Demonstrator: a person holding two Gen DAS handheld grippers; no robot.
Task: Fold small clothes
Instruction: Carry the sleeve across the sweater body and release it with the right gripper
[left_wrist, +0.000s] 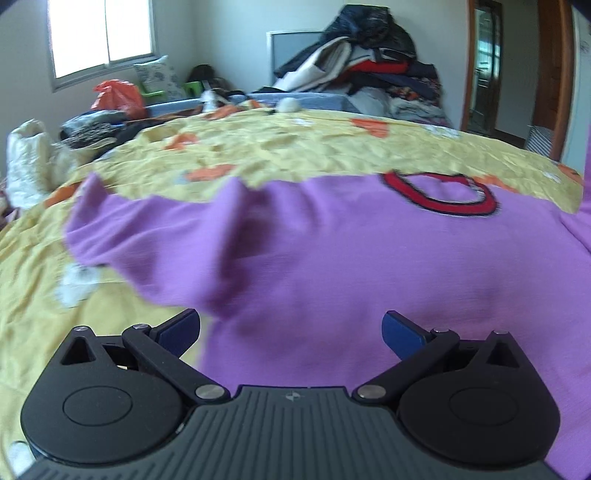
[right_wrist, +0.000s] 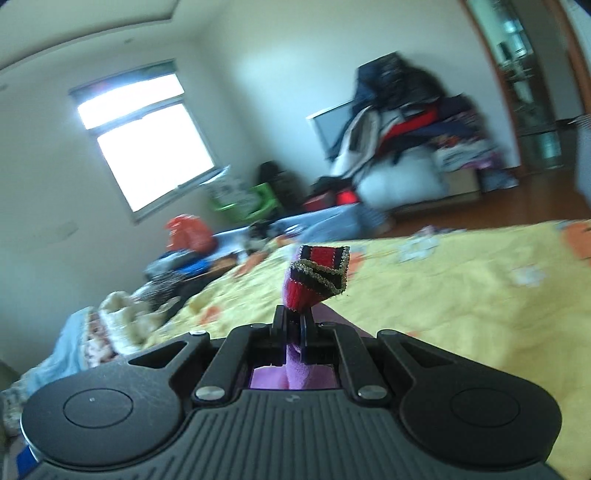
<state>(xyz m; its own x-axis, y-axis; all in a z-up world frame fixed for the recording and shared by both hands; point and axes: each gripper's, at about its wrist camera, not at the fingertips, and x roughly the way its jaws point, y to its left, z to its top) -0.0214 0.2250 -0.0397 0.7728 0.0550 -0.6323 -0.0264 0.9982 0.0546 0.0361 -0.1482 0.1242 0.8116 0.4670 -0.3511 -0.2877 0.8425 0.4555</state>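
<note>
Left gripper hovers with fingers spread over the purple knit sweater on the yellow patterned bedsheet; right gripper pinches its red-and-black striped cuff.

Purple sweater, red-black striped cuff, yellow orange-patterned bedsheet

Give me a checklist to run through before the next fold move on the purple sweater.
1. Right claw grips the sweater cuff: ok, shut on the red and black striped trim, purple knit bunched behind the fingers.
2. Left claw ready to grasp: ok, open and holding nothing.
3. Cloth in front of the left claw: ok, the purple sweater lies right ahead.
4. Sweater lies flat: not ok, a fold stands up near the left sleeve.
5. Room on the yellow bedspread: ok, bare fabric beyond the sweater.
6. Sweater's right side: cannot tell, cut off in the left view.
</note>
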